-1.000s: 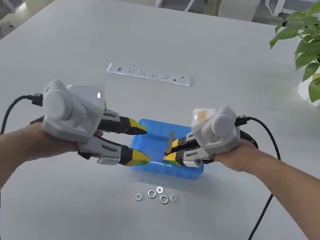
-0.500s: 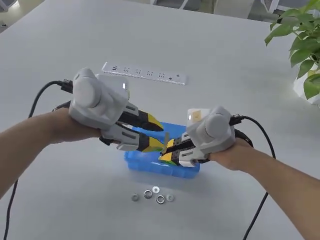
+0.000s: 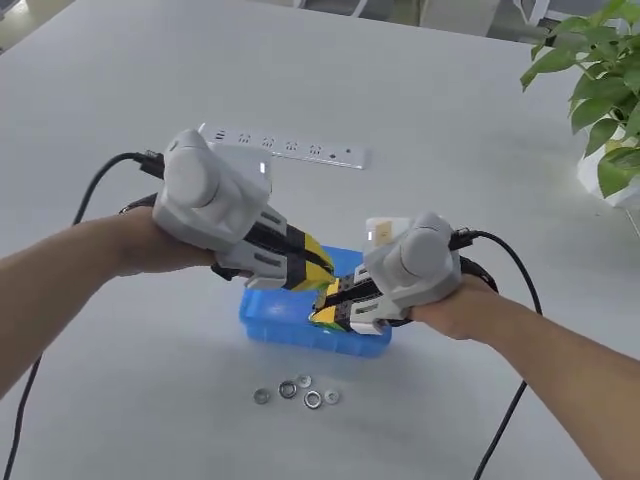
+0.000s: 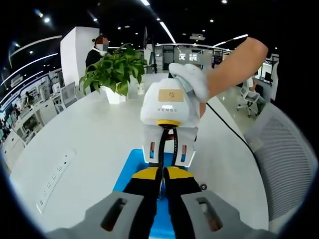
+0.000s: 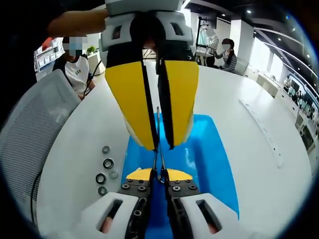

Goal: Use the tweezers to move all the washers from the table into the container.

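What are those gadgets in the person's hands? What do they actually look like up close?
Each hand holds a chunky light-grey plastic tool. The left gripper and right gripper both end in two black jaws tipped with yellow pads. A black cable trails from the back of each. The right one carries a beige label with small lettering. The forearms are bare.

Washers (image 3: pixel 288 389) on table (image 3: pixel 450 120) just before container (image 3: pixel 265 322), power strip (image 3: pixel 285 147) behind container, potted plant (image 3: pixel 592 88) at far right
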A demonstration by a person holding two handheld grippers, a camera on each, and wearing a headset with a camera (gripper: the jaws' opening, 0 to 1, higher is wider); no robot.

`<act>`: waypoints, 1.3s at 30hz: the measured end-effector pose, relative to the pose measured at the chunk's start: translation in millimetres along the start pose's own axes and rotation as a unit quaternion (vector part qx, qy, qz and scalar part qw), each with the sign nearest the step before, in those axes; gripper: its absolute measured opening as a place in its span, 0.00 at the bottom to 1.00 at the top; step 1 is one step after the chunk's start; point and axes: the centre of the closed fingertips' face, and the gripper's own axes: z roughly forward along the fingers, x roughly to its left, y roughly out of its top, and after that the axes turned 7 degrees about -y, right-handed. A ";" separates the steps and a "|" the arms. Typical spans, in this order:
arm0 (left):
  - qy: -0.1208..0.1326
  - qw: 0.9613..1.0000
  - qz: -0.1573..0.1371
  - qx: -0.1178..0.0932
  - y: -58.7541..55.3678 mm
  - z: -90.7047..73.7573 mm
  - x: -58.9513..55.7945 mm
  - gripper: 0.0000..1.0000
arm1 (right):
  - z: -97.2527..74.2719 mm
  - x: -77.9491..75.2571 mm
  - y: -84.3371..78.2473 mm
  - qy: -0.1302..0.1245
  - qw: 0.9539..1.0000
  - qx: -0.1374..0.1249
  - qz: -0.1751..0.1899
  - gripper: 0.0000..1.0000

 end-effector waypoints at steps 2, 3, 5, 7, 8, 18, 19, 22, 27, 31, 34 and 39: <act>-0.002 1.000 -0.002 0.002 -1.1 0.8 -0.7 0.06 | 0.0 -0.1 0.0 -0.001 1.000 0.001 0.000 0.10; -0.003 1.000 -0.002 0.002 -0.9 1.4 -1.3 0.06 | -0.1 0.2 -0.4 0.000 1.000 0.001 0.000 0.10; -0.002 1.000 -0.001 0.002 -0.5 1.6 -1.0 0.06 | -0.2 -0.2 -0.5 0.001 1.000 0.002 0.001 0.10; -0.003 1.000 -0.001 0.002 -0.4 1.7 -0.8 0.06 | -0.1 -0.2 -0.5 0.001 1.000 0.004 -0.001 0.10; -0.003 1.000 -0.001 0.002 -0.4 1.5 -0.4 0.06 | 0.0 -0.5 -0.6 0.001 1.000 0.005 -0.002 0.10; -0.004 1.000 0.002 0.000 3.0 -2.9 0.1 0.05 | -3.3 -4.0 2.4 -0.005 1.000 0.007 0.003 0.12; -0.002 1.000 0.003 -0.001 4.4 -3.8 0.8 0.05 | -4.2 -4.4 3.2 -0.007 1.000 0.007 0.004 0.13; -0.001 1.000 0.002 -0.007 9.9 -6.3 1.1 0.05 | -6.8 -6.1 5.2 -0.011 1.000 0.005 0.005 0.13; -0.003 1.000 0.010 -0.011 18.8 -8.9 -0.1 0.05 | -11.4 -7.6 9.6 -0.018 1.000 0.001 0.006 0.14; -0.006 1.000 0.012 -0.014 24.6 -11.2 -1.3 0.05 | -15.6 -8.4 13.1 -0.023 1.000 -0.002 0.008 0.15; -0.007 1.000 0.013 -0.016 28.9 -13.2 -3.0 0.05 | -19.7 -8.2 15.8 -0.027 1.000 -0.006 0.010 0.15; -0.009 1.000 0.016 -0.015 33.8 -15.3 -6.9 0.05 | -25.3 -5.7 19.4 -0.034 0.999 -0.008 0.012 0.17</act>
